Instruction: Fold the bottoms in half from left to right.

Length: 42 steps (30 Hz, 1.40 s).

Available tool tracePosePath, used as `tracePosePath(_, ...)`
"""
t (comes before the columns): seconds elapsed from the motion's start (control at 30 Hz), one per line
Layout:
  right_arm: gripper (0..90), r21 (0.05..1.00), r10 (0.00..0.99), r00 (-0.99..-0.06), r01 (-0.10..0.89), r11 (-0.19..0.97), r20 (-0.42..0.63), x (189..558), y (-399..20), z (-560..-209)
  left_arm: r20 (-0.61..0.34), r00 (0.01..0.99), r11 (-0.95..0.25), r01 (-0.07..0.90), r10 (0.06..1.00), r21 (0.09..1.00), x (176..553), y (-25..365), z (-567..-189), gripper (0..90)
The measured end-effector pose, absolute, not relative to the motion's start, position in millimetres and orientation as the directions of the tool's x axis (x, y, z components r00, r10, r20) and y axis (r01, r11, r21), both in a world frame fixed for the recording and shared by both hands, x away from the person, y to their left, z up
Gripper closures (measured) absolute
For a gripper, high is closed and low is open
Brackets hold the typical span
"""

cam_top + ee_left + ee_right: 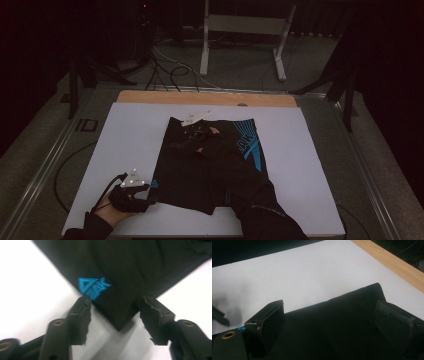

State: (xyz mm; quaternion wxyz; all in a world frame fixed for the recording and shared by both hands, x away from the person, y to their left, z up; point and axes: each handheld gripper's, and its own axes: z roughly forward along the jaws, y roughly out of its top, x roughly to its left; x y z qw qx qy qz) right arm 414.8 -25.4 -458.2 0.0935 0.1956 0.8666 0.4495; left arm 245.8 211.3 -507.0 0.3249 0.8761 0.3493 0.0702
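On the white board (125, 135) in the middle of the table lie black shorts (200, 175), spread flat, with blue stripes and lettering down one side and a small blue logo (93, 287) near one hem corner. The left gripper (113, 310) sits at that corner on the near left; its jaws stand partly open either side of the cloth point, the pads not pressing on it. The right gripper (329, 320) hovers over the far end of the shorts, jaws wide apart above the fabric, gripping nothing.
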Motion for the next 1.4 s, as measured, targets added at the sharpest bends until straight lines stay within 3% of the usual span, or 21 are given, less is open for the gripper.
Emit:
tracePosePath(0.33, 9.6, 0.812, 0.413, -0.911, 0.251, 0.528, 0.013, 419, -14, -460, -0.059, 0.730, -0.561, 0.572, 0.681, 0.599, 245, 205, -509, 57.3)
tracePosePath(0.5, 9.6, 0.808, 0.416, -0.909, 0.264, 0.527, 0.025, 419, -10, -466, -0.062, 0.736, -0.563, 0.566, 0.674, 0.603, 244, 200, -507, 78.3)
tracePosePath(0.6, 9.6, 0.809, 0.412, -0.911, 0.264, 0.525, 0.030, 419, -8, -467, -0.050, 0.736, -0.566, 0.560, 0.675, 0.604, 244, 198, -505, 84.3)
tracePosePath(1.4, 12.8, 0.794, 0.473, -0.880, 0.316, 0.518, 0.042, 436, 18, -486, -0.057, 0.737, -0.526, 0.532, 0.674, 0.663, 238, 197, -489, 85.7)
